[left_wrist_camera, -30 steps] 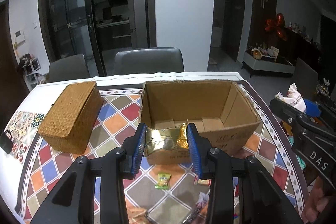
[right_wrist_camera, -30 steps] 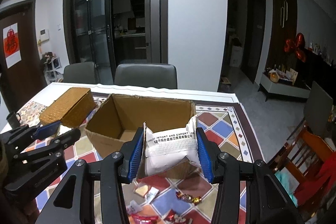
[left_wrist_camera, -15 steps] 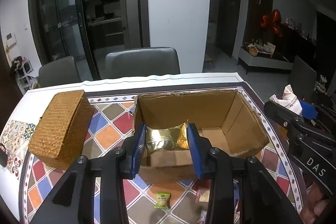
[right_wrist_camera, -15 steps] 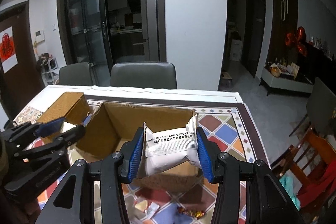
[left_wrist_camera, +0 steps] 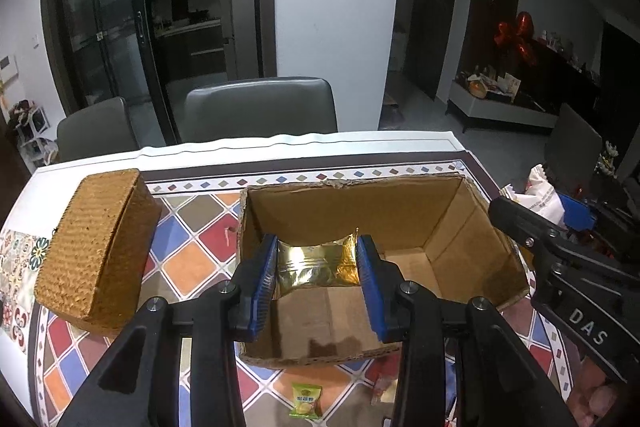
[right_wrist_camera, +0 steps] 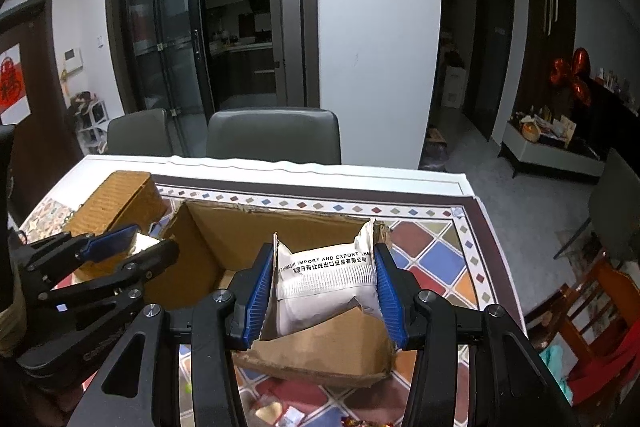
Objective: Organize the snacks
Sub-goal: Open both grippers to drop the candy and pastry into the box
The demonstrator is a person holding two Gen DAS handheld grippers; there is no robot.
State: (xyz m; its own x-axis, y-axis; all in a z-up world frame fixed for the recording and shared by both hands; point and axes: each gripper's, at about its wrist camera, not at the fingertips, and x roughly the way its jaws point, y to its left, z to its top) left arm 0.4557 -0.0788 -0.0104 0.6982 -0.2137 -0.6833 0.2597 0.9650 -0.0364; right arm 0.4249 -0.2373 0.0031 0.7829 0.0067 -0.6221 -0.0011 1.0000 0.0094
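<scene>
Snacks are in both claws at once. The left claw (left_wrist_camera: 317,267) pinches a gold foil packet (left_wrist_camera: 316,264) by its side edges, its blue pads pressed against the crinkled film, and holds it above the open cardboard box (left_wrist_camera: 460,227), over the near left part of the bare floor. The right claw (right_wrist_camera: 325,281) pinches a white pouch (right_wrist_camera: 324,279) with black print the same way, across its width, over the near right corner of the same box. The box sits on the tiled surface (left_wrist_camera: 192,243), with a woven basket (left_wrist_camera: 96,247) closed just to its left. Loose sweets lie on the surface in front of the box, among them a small green packet (left_wrist_camera: 306,399).

Both packs look light and soft. The foil one is probably slick, and its skin has buckled inward between the pads (so the contents likely give under pressure). The white pouch looks puffier and keeps its shape better, though its crimped ends flare past the pads. Gripping across the flat body near the upper seam, as now, seems sound; a harder squeeze could crush whatever is inside. Dropped from here, each should fall flat into the box without bouncing out.
</scene>
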